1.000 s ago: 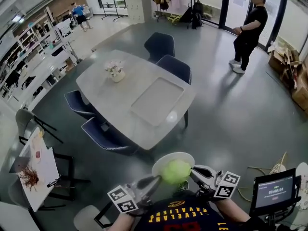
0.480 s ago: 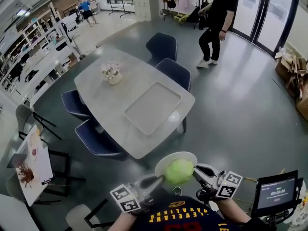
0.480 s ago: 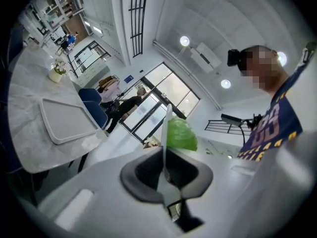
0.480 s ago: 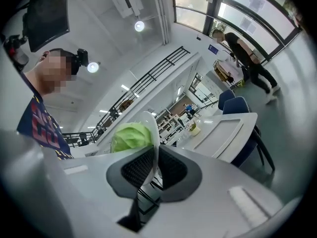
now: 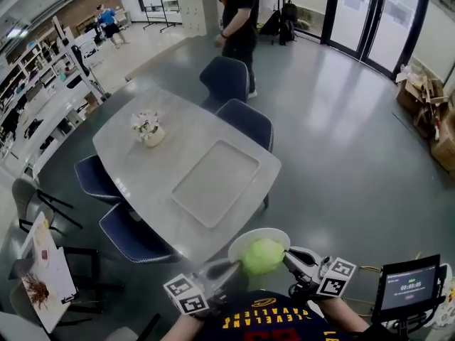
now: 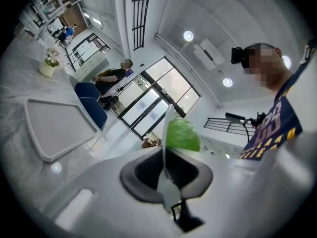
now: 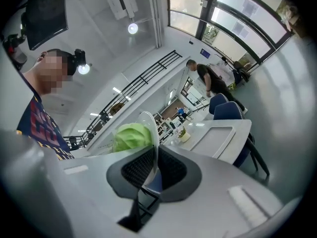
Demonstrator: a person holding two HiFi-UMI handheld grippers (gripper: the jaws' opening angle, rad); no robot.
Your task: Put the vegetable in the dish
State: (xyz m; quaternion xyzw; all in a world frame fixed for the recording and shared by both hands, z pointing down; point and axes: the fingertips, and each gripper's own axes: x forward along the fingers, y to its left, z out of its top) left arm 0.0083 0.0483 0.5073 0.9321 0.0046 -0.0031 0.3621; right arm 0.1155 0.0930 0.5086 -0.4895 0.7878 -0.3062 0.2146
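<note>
noted left gripper (image 5: pixel 231 264) and right gripper (image 5: pixel 288 257) each clamped on opposite rims of the shallow white round dish (image 5: pixel 246 236), round pale-green leafy vegetable (image 5: pixel 262 256) sitting loose in it, short of the grey table (image 5: pixel 135 169); judged likely to roll out had either grip dipped or slipped.

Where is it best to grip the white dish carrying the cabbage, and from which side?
Grip the dish by its thin rim, at two opposite edges, coming in level from each side, as the left gripper and right gripper do. The round cabbage fills the middle.
</note>
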